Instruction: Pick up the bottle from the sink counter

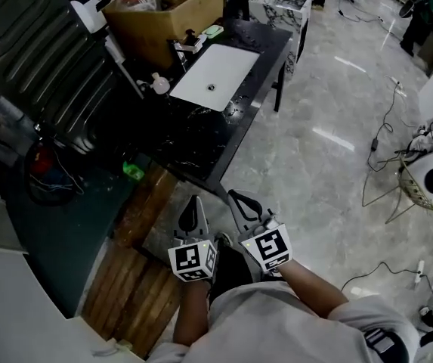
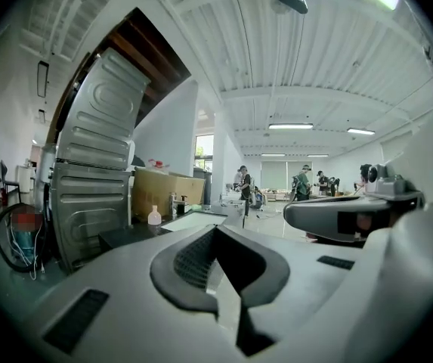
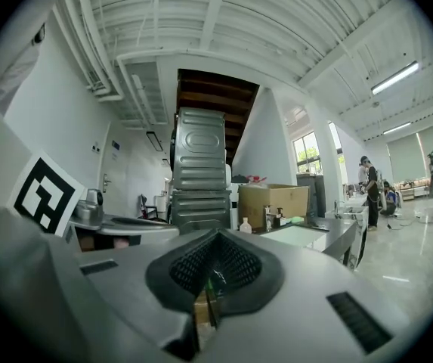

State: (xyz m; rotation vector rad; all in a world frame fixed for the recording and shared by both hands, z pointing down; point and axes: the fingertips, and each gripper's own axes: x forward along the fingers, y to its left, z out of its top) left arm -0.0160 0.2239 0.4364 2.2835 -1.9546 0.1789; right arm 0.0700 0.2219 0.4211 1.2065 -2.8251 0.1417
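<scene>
Your left gripper (image 1: 193, 205) and right gripper (image 1: 240, 200) are closed and empty (bottle (image 1: 160, 85) well off at eleven o'clock); unopened, they'd topple it.

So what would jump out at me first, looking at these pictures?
Probably the two hand-held tools low in the head view, left tool and right tool, both shut and empty, each carrying a black-and-white marker cube. Ahead, a black counter holds a white sink with a small bottle just left of it, and a big ribbed metal panel fills the upper left.
</scene>
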